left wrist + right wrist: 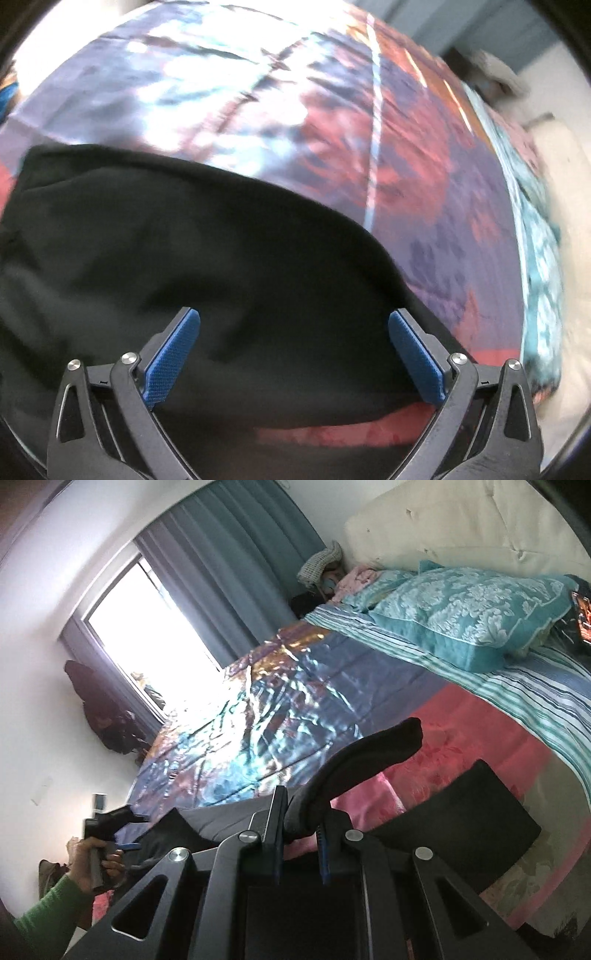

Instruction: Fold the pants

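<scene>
The black pants [221,258] lie spread over a shiny patchwork bedspread [351,140] and fill the lower half of the left wrist view. My left gripper [293,317] hovers above them, open, its blue pads [173,358] wide apart and holding nothing. In the right wrist view my right gripper [301,805] is shut on a bunched edge of the pants [369,760], and this fabric stands lifted off the bed. Another part of the pants [461,812] lies flat on the pink part of the bedspread. A hand [88,860] in a green sleeve holds the left gripper at lower left.
A teal patterned pillow [469,609] and a striped sheet [517,686] lie at the bed's head, against a cream headboard [461,520]. A bright window [147,620] with blue curtains [240,554] is on the far side. The bed's edge [543,295] drops off at right.
</scene>
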The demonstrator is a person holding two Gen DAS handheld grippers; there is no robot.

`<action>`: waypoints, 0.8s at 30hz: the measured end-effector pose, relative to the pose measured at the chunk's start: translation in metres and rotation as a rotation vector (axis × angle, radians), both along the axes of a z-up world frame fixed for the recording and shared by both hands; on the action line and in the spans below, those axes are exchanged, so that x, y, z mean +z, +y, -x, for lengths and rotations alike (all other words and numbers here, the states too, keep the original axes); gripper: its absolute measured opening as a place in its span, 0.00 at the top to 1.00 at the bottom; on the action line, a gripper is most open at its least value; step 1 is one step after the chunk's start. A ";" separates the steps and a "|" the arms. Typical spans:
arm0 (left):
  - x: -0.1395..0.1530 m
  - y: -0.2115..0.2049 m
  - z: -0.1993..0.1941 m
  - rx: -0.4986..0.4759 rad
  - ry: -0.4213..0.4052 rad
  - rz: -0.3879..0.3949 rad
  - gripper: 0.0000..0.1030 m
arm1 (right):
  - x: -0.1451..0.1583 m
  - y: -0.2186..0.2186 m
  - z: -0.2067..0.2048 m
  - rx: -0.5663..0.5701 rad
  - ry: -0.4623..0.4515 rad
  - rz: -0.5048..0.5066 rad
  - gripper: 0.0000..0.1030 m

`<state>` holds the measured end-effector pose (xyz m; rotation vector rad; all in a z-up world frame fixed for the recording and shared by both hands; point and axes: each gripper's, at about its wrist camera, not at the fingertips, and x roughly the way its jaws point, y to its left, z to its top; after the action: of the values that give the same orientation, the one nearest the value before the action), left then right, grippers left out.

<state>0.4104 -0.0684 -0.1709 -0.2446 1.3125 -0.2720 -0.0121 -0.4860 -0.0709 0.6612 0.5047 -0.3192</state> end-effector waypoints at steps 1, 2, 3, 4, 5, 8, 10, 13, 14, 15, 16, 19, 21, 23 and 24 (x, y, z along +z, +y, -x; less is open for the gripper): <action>-0.005 -0.007 -0.005 0.001 0.007 0.009 0.01 | 0.002 0.001 0.001 0.008 -0.007 0.004 0.86; -0.010 -0.013 -0.011 0.015 0.009 0.031 0.01 | 0.007 0.002 0.003 0.018 -0.016 0.015 0.86; -0.014 -0.017 -0.019 0.030 0.014 0.061 0.01 | 0.012 0.005 0.005 0.027 -0.023 0.029 0.86; -0.020 -0.019 -0.028 0.054 0.028 0.096 0.01 | 0.017 0.007 0.008 0.037 -0.029 0.048 0.86; -0.027 -0.020 -0.036 0.093 0.052 0.128 0.01 | 0.022 0.009 0.011 0.044 -0.032 0.064 0.86; -0.042 -0.021 -0.051 0.181 0.102 0.190 0.02 | 0.038 0.017 0.022 0.062 -0.034 0.112 0.86; -0.044 -0.021 -0.056 0.197 0.112 0.196 0.27 | 0.044 0.021 0.029 0.073 -0.041 0.123 0.86; -0.038 -0.017 -0.054 0.177 0.096 0.125 0.73 | 0.046 0.026 0.036 0.101 -0.038 0.125 0.86; -0.035 -0.012 -0.051 0.166 0.078 0.115 0.83 | 0.043 0.027 0.036 0.108 -0.025 0.131 0.86; -0.030 -0.005 -0.046 0.149 0.063 0.129 0.91 | 0.040 0.028 0.036 0.110 -0.010 0.138 0.86; -0.025 0.003 -0.041 0.141 0.048 0.160 0.92 | 0.034 0.026 0.035 0.105 0.006 0.134 0.86; 0.008 0.029 -0.018 0.134 -0.035 0.215 0.93 | 0.018 0.007 0.030 0.086 0.025 0.075 0.86; 0.040 0.045 0.001 0.135 -0.113 0.225 0.93 | 0.013 -0.006 0.024 0.088 0.028 0.040 0.86; 0.081 0.068 0.038 0.146 -0.217 0.235 0.93 | 0.012 -0.021 0.017 0.095 0.007 0.011 0.86; 0.097 0.078 0.057 0.151 -0.260 0.233 0.93 | 0.013 -0.029 0.014 0.106 0.003 -0.002 0.87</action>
<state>0.3533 0.0094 -0.0744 -0.4875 0.9995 -0.3177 -0.0266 -0.5147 -0.0582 0.6334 0.5406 -0.2197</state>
